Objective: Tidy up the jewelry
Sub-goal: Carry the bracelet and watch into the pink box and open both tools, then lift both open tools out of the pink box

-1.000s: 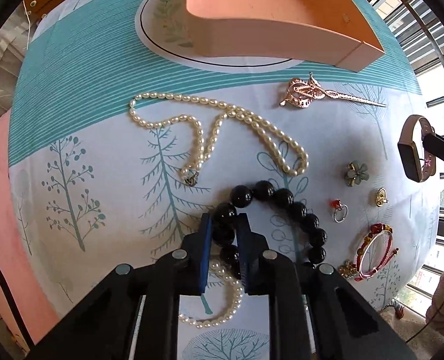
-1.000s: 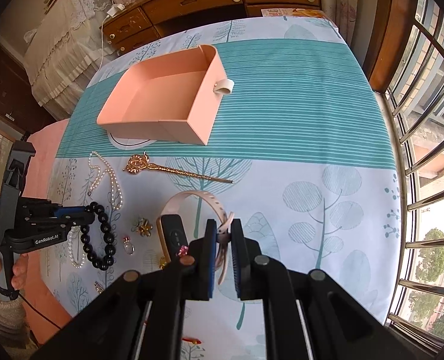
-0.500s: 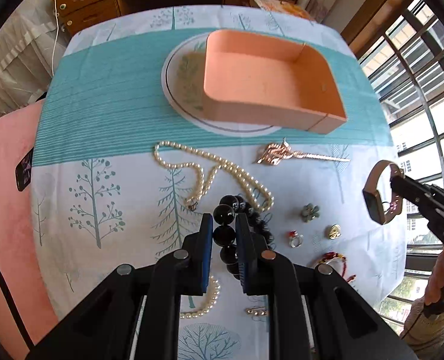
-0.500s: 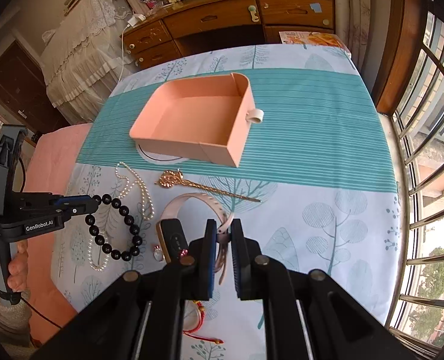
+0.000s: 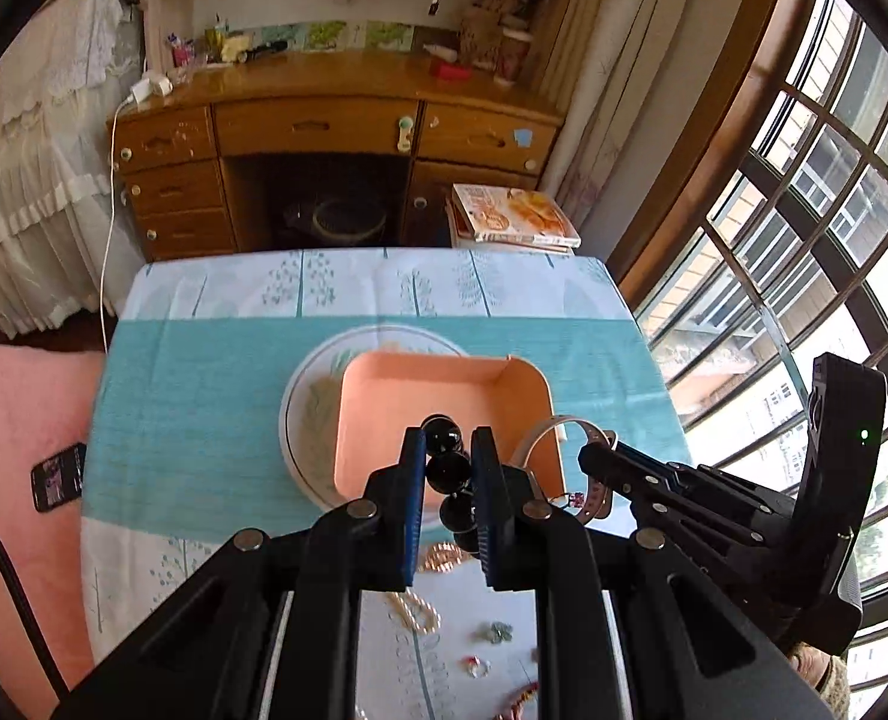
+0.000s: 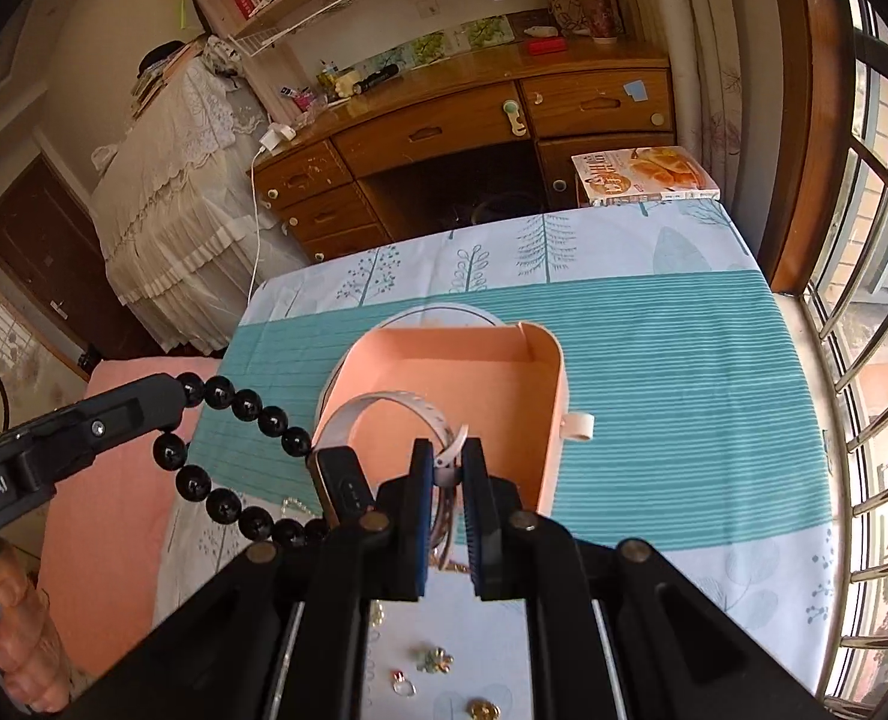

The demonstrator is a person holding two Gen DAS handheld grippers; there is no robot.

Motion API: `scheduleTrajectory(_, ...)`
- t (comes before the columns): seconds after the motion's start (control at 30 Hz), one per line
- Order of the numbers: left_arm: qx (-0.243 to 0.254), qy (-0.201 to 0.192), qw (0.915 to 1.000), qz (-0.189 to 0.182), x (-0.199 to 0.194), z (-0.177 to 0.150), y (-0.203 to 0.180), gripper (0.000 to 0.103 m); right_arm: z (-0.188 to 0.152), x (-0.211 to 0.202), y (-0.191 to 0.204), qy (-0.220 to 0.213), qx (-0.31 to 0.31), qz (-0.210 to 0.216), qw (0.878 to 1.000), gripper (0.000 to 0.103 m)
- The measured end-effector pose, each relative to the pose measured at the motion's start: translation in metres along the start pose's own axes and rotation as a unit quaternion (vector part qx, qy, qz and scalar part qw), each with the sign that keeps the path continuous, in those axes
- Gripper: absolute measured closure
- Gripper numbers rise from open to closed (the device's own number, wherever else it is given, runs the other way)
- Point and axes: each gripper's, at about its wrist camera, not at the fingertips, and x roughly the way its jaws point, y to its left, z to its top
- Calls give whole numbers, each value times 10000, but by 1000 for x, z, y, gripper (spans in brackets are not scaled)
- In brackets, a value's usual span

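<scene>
My left gripper (image 5: 449, 468) is shut on a black bead bracelet (image 5: 447, 468), held in the air in front of the peach tray (image 5: 384, 420). The bracelet hangs as a loop in the right wrist view (image 6: 228, 468). My right gripper (image 6: 444, 468) is shut on the strap of a pale pink watch (image 6: 384, 414) with a dark face, just before the tray's near wall (image 6: 549, 450). The watch also shows in the left wrist view (image 5: 555, 438). A pearl necklace (image 5: 414, 612) and a gold hairpin (image 5: 441, 555) lie on the tablecloth below.
The tray sits on a round printed plate (image 5: 300, 408) on the teal-striped tablecloth. Small charms and rings (image 6: 432, 660) lie near the front. A phone (image 5: 57, 477) lies on the pink seat at left. A wooden desk (image 5: 324, 144) and books (image 5: 516, 216) stand beyond the table.
Both grippers have risen and moved forward toward the tray, carrying the bead bracelet and the watch. The views tilted up and now show the room.
</scene>
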Motion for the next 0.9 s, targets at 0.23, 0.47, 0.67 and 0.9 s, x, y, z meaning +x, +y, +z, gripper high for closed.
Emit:
scheduleTrajectory(0.23,174,-127,9990,394,62,6,0,90,12,61,-27,184,717,-40,9972,93)
scheduleTrajectory(0.47,160,118,9982,571,117,0,13,90,2,98,-33,627,792,-30,9949,86)
scheduleTrajectory(0.67,173,92,9962,853,120,-13,24,17,-6,89,-27,551,490,-143,9972,84)
scheduleTrajectory(0.9,74,-54,9969,777,92,-25,30,16,-17,58,-11,390,61,-171,9991,84)
